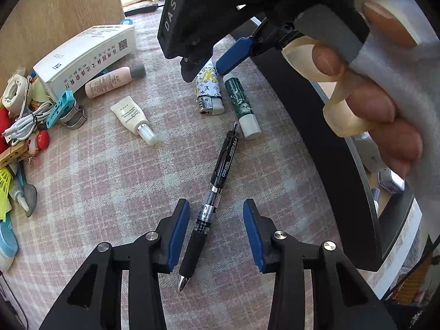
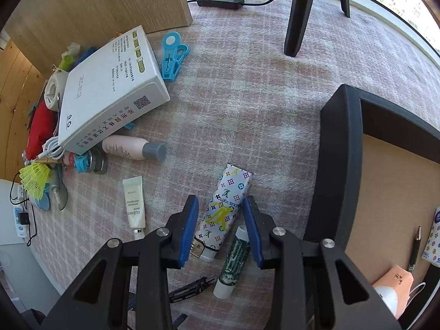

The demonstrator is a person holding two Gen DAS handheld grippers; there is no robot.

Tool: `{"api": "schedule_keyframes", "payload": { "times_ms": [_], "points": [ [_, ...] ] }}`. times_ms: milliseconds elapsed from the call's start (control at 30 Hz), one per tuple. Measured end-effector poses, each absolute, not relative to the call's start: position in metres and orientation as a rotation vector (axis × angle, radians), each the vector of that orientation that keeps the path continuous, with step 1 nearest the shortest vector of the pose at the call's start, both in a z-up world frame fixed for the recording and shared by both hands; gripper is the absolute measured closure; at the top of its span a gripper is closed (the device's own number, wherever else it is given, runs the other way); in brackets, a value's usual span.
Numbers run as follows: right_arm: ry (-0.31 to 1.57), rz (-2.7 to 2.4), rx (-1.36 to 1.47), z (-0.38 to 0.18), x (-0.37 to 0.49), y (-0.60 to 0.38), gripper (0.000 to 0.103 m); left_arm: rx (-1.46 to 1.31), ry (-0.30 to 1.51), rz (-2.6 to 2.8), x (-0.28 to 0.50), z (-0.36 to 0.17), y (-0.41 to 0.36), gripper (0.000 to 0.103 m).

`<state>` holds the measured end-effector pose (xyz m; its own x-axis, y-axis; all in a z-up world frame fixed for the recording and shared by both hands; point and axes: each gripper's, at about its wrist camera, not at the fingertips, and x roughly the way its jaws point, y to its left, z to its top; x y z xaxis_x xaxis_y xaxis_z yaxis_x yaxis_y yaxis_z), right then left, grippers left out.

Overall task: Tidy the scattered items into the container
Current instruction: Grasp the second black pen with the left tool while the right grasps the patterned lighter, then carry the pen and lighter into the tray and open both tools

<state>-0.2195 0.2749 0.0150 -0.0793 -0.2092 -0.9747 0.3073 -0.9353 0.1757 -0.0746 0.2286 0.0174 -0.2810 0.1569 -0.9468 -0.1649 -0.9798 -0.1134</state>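
My left gripper [image 1: 216, 231] is open, its blue pads on either side of a black Deli pen [image 1: 213, 192] lying on the checked cloth. My right gripper [image 2: 221, 228] is open around a patterned white lighter [image 2: 222, 214]; a green-and-white tube [image 2: 233, 258] lies beside it, and the pen's end [image 2: 192, 288] shows below. The right gripper also shows in the left wrist view [image 1: 233, 52], above the lighter [image 1: 209, 90] and green tube [image 1: 242, 104]. The black-walled container [image 2: 338, 165] stands at right, holding a pen [image 2: 415, 250] and other items.
A white box [image 2: 110, 96], pink bottle [image 2: 132, 147], small Avon tube [image 2: 134, 203], blue clip [image 2: 173, 55] and a heap of oddments [image 2: 44, 148] lie at left. A wooden panel [image 2: 110, 2], a black stand leg [image 2: 299, 11] and a cable remote [image 2: 220, 0] are at the back.
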Motion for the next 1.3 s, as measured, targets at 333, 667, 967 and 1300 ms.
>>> {"api": "schedule_keyframes", "payload": {
  "times_ms": [333,667,967,1300],
  "points": [
    [0.205,-2.1,1.797,0.016,-0.216,0.249,0.08,-1.737,0.034,2.405,-0.077,0.015,0.226,0.091],
    [0.078,-2.108,1.775,0.028,-0.214,0.262,0.081,-1.755,-0.158,2.426,-0.072,0.022,0.196,0.093],
    [-0.002,-2.168,1.631,0.08,-0.208,0.297,0.081,-1.667,-0.207,2.473,-0.078,0.054,0.198,0.093],
    [-0.055,-2.287,1.58,0.121,-0.199,0.374,0.081,-1.567,-0.217,2.44,-0.102,0.089,0.237,0.093]
  ]
}}
